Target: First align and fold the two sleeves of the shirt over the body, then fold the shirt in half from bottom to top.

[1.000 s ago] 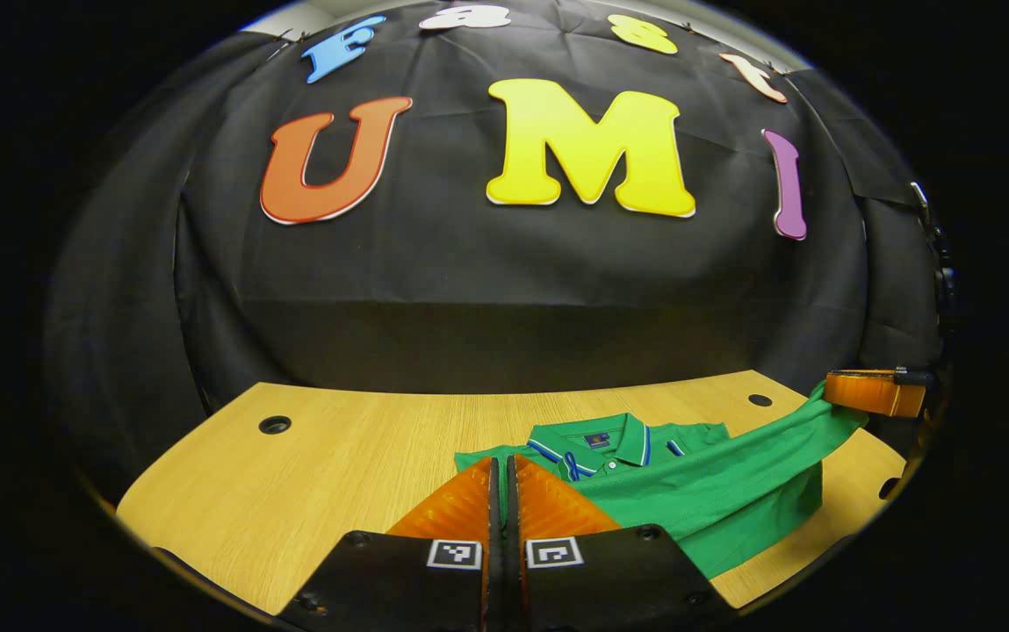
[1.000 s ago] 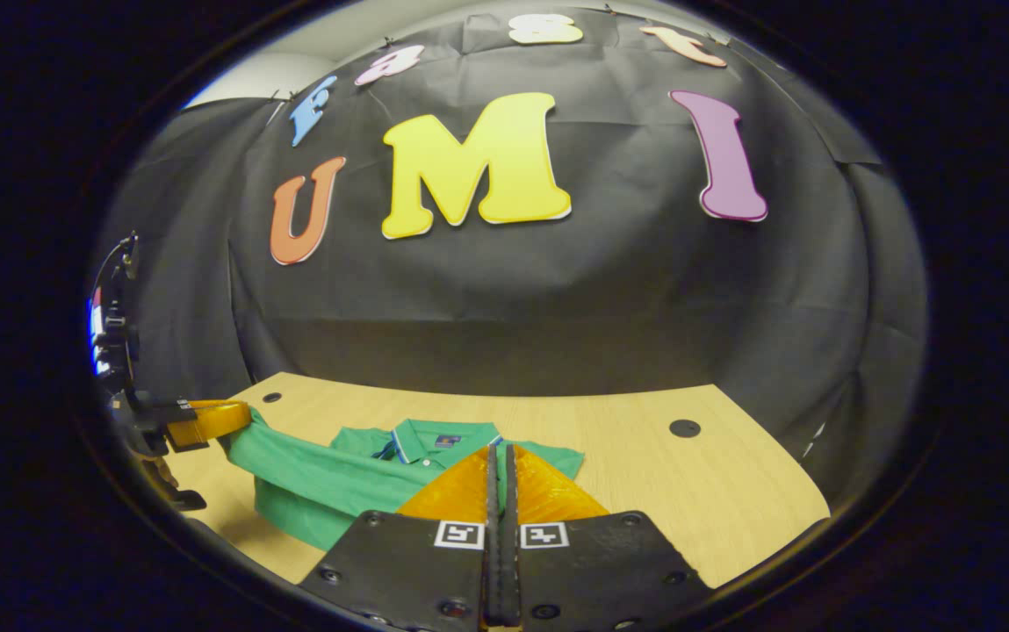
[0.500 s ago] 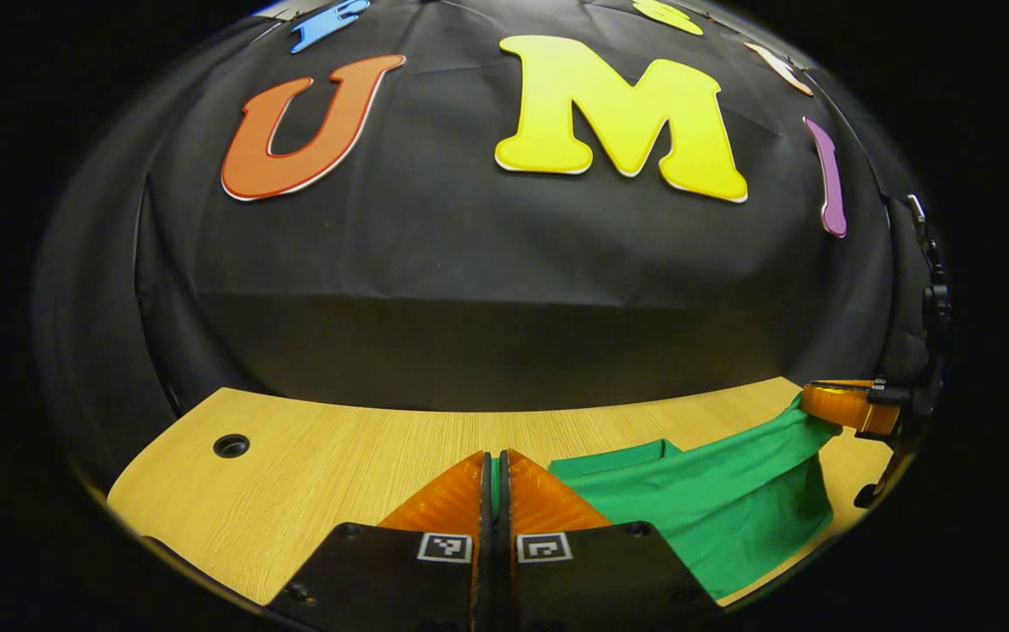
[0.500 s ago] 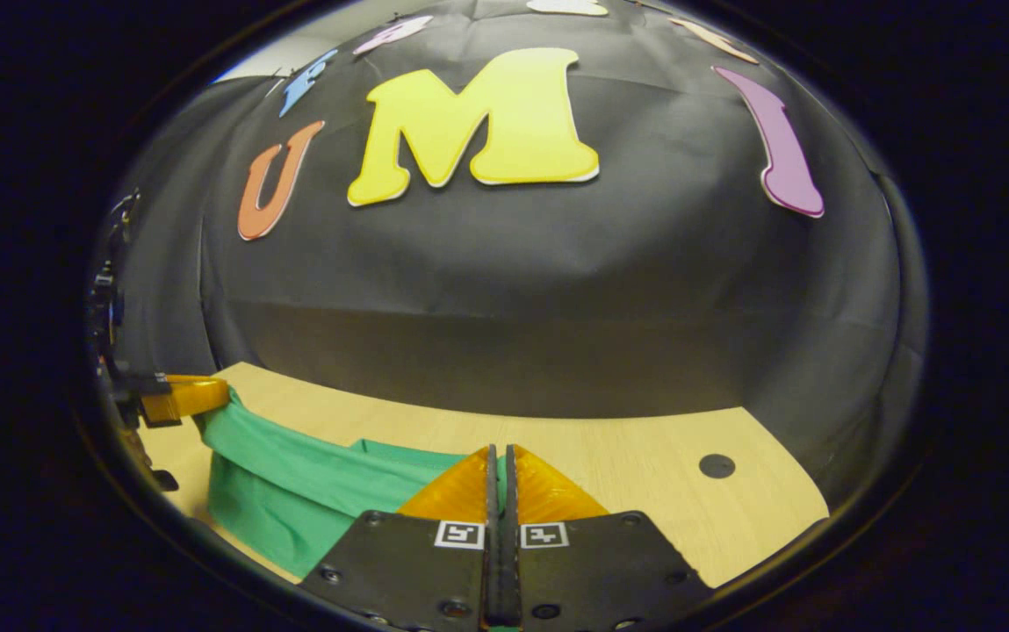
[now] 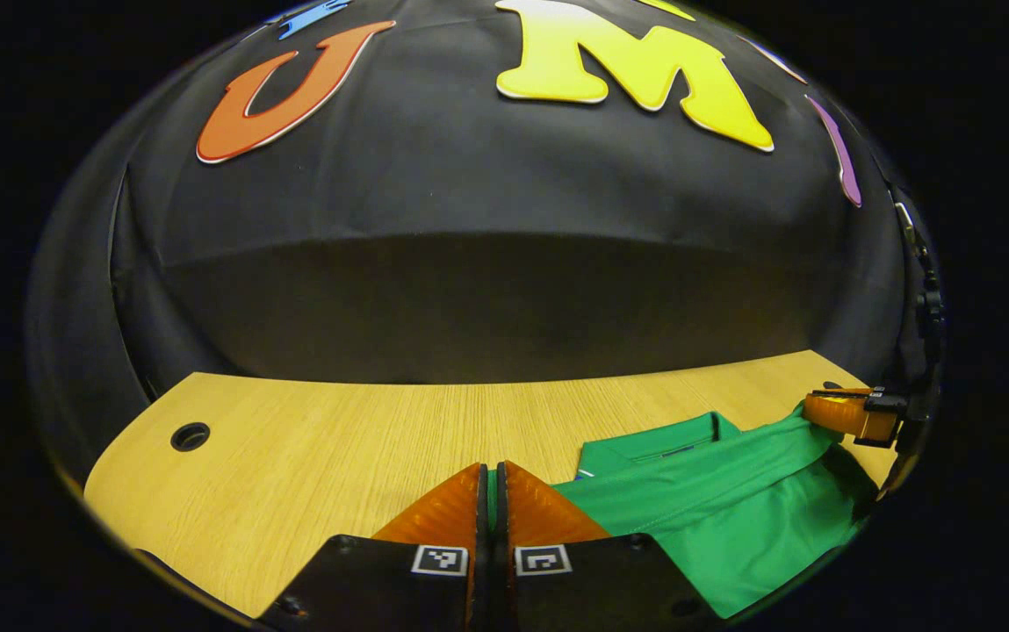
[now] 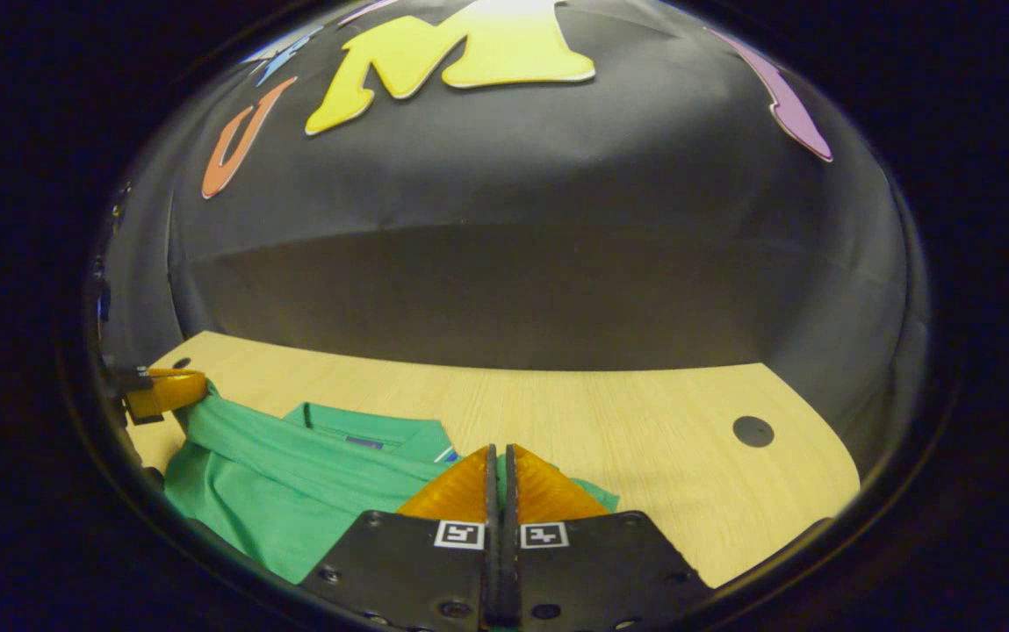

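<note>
Two tools are pinching a green shirt on the tabletop: left tool and right tool each clamped on its near hem.

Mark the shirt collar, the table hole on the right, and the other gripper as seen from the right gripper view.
shirt collar (image 6: 363,430), right gripper view, on its upper band.
table hole (image 6: 753,431), right gripper view, at its centre.
left gripper (image 6: 172,391), right gripper view, at its tips on the shirt hem.

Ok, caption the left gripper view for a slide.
Left gripper pinches the green shirt's hem, carrying it toward the collar over the wooden table.
</note>
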